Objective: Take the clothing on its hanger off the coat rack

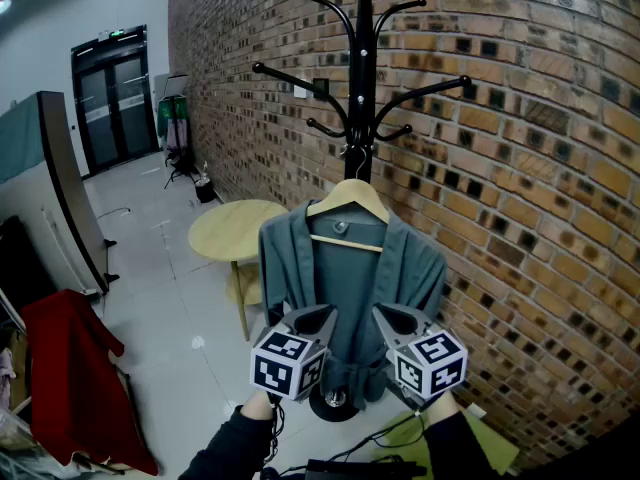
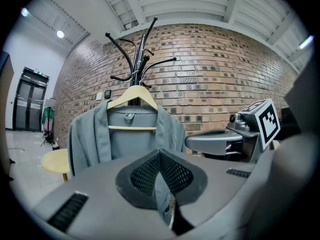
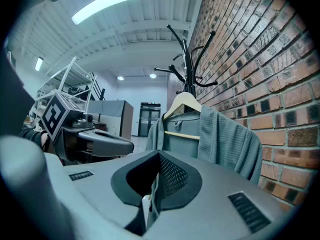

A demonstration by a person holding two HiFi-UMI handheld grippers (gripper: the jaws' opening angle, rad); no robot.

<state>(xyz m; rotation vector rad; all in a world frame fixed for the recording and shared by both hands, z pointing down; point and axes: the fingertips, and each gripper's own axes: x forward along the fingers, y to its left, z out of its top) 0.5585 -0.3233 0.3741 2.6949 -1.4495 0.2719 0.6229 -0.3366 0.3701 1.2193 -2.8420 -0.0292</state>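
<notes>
A grey robe (image 1: 300,268) hangs on a wooden hanger (image 1: 348,200), hooked on a black coat rack (image 1: 361,88) against the brick wall. Both grippers are held side by side in front of the robe's lower part, apart from it. My left gripper (image 1: 325,314) is shut with nothing between its pads, and my right gripper (image 1: 385,314) is shut and empty too. In the left gripper view the shut jaws (image 2: 159,154) point at the robe (image 2: 90,134) and hanger (image 2: 132,95). From the right gripper view, its jaws (image 3: 159,155) face the robe (image 3: 225,139) from the side.
A round pale wooden table (image 1: 225,230) stands left of the rack. The brick wall (image 1: 520,218) runs close on the right. A red cloth (image 1: 70,368) drapes over something at lower left. The rack's round base (image 1: 335,403) sits on the tiled floor; glass doors (image 1: 110,93) lie far back.
</notes>
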